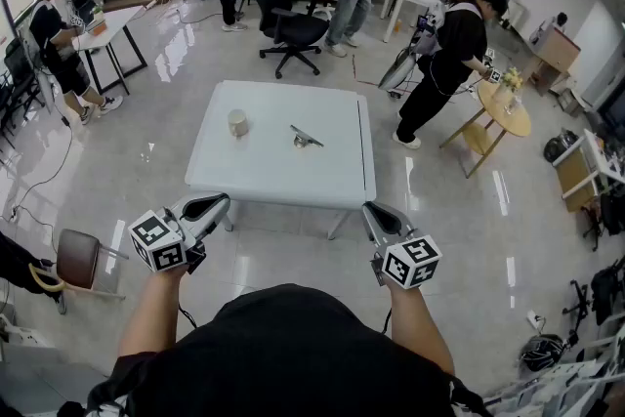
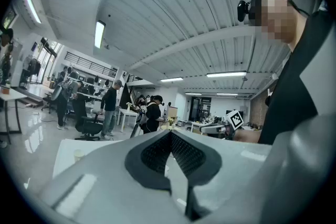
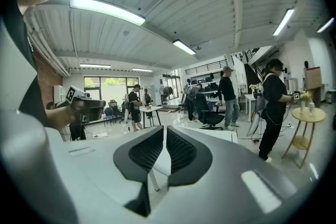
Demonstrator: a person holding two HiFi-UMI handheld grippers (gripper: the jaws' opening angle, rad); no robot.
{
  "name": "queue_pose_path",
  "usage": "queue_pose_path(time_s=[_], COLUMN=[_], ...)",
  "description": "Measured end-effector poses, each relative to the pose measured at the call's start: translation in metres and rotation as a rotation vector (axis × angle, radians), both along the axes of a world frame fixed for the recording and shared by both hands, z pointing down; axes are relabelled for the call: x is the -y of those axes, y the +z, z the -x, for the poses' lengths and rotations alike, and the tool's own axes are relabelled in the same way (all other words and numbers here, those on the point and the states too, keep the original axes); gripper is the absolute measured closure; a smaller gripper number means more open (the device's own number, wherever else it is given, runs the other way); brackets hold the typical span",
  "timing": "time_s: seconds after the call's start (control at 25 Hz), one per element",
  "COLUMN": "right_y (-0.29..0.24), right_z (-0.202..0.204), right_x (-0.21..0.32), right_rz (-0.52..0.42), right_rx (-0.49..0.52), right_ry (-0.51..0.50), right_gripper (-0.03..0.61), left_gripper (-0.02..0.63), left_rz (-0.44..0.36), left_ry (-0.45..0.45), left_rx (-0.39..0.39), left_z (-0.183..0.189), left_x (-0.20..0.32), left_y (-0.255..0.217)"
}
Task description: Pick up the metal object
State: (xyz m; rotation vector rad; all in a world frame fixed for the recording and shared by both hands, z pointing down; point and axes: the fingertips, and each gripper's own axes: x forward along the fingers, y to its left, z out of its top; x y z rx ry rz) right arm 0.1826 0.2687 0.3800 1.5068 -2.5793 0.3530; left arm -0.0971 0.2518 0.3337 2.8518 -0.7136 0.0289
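My left tool [image 1: 209, 206] and right tool [image 1: 376, 212] are closed, empty; thin grey metal object [image 1: 306, 138] at twelve o'clock on white square surface [image 1: 337, 179].

1. Head view: from above the person, steeply down, well back from the counter [image 1: 337, 161].
2. Left tongs [image 2: 170, 132] view: low, angled across at the right tongs [image 2: 218, 126].
3. Right tongs view: mirrors it; both share the counter.

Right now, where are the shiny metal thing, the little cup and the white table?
metal object [image 1: 307, 138], head view, on its middle.
cup [image 1: 237, 122], head view, on its side.
table [image 1: 283, 173], head view, on its bare top.
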Motion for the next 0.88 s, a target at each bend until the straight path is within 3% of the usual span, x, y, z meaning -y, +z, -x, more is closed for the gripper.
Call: queue_pose_path(time_s=[0.6, 0.88], right_y=[0.004, 0.007], right_z=[-0.028, -0.020], right_x=[0.010, 0.016], right_rz=[-0.001, 0.010], right_rx=[0.041, 0.037], right_ry=[0.002, -0.025], right_gripper=[0.525, 0.461], left_gripper=[0.610, 0.580], left_rz=[-0.002, 0.011], left_ry=[-0.019, -0.007], left_rx=[0.041, 0.050], left_z=[-0.033, -0.033], left_x=[0.007, 0.001], left_y=[0.006, 0.014])
